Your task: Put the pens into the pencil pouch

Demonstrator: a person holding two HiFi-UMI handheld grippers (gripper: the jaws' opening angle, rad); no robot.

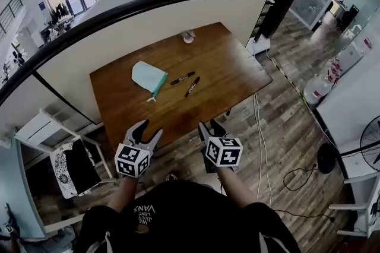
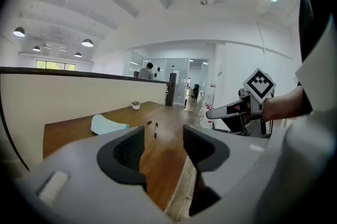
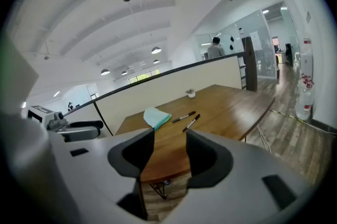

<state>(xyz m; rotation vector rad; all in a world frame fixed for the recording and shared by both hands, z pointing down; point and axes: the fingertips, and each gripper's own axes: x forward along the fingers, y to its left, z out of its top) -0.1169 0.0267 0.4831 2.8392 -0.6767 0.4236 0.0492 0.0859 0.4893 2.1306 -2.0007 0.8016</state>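
With my left tool (image 1: 148, 130) and right tool (image 1: 209, 126) wide and empty, the two pens (image 1: 183, 78) lay mid-way across the surface (image 1: 225, 62), just right of the teal pouch (image 1: 148, 76), and I judged them light, stiff and slick, best pinched mid-barrel.

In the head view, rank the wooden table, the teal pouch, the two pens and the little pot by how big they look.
1. wooden table
2. teal pouch
3. upper pen and lower pen: they look alike, so tied
4. little pot, shorter than either pen, though thicker
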